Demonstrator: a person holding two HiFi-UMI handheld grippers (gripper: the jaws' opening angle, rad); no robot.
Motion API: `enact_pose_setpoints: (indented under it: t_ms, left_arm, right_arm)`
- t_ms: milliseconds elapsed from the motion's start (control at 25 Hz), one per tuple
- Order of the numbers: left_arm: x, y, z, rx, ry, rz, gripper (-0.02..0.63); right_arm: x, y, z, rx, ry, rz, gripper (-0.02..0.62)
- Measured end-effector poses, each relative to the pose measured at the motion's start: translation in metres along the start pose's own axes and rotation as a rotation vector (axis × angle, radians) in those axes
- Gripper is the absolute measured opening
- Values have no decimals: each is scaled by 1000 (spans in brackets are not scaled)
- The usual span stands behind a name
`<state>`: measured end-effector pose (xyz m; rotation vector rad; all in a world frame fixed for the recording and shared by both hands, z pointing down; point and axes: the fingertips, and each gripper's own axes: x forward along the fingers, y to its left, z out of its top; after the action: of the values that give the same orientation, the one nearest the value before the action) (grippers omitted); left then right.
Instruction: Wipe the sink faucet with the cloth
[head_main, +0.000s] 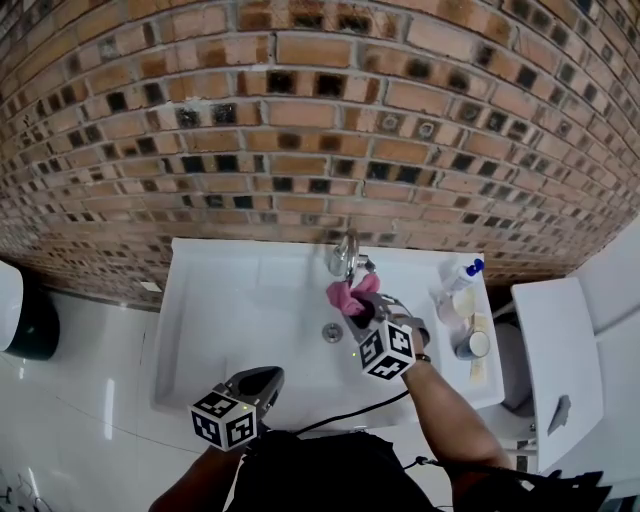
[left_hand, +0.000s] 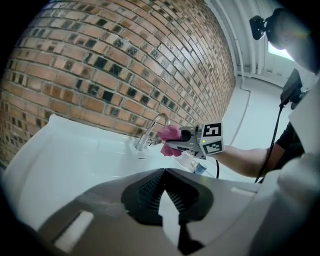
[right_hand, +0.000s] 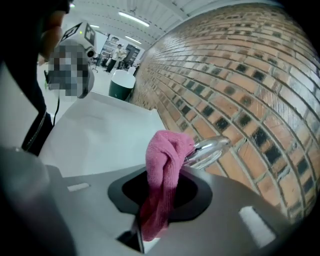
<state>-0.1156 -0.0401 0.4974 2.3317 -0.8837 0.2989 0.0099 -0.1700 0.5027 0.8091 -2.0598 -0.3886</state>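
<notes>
Clamps the pink cloth (right_hand: 162, 165) in the right gripper (head_main: 362, 312), jaws pinched hard on the lower fold, bunched top poking out past the tips. Presses that bunch against the chrome faucet (right_hand: 209, 150), meeting the end of the curved spout from its 9 o'clock side in the right gripper view. Holds the left gripper (left_hand: 164, 175) idle, jaws closed on each other with nothing between, over the 6 o'clock rim of the sink (head_main: 215, 300), well apart from the faucet.

Reads as mid-wipe: contact made, rubbing in hand. Next probably calls for sliding the cloth along the spout's arc and down toward the base at the basin's 12 o'clock, with light pressure and no slackening of the pinch, lest the cloth drop into the basin.

By count: two grippers, one cloth, one faucet, one sink, one drain (head_main: 332, 332) at 6 o'clock of the faucet. On the ledge at the sink's 3 o'clock, one white bottle with a blue cap (head_main: 463, 272) and one round container (head_main: 472, 344); something pale between them, too unclear to name. Well apart at 9 o'clock, one dark green bin (head_main: 35, 325). At 12 o'clock, behind all, one brick wall (head_main: 300, 120).
</notes>
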Motion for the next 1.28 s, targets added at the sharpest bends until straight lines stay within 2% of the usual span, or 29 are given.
enact_pose_setpoints:
  t_ms: [200,440,560,680,760,1000,1280]
  left_arm:
    - [-15,7,-3,3,13,-8,5]
    - [-22,16,-8,21,51,-54,3]
    - [-19,15,-14,34,83,-95,4]
    - [-12,12,-21,51,116,-131,5]
    - [-6,8,-20,68,118,-149,4]
    - [-3,-28,-16,92,80,-180,5]
    - [-2,-79,-29,67,17,-126,5]
  right_arm:
    - [0,7,-15,236,-1,14,81]
    - [-9,40,-27,515,-24,41,83]
    - [-29,59,-31,745,-84,56,83]
    - [-55,76,-27,1021,-202,87,83]
    - [-74,83,-25,1121,-258,88,83]
    - [-127,99,-9,1171,-348,80,88]
    - [-190,107,-7,1071,-413,127,89]
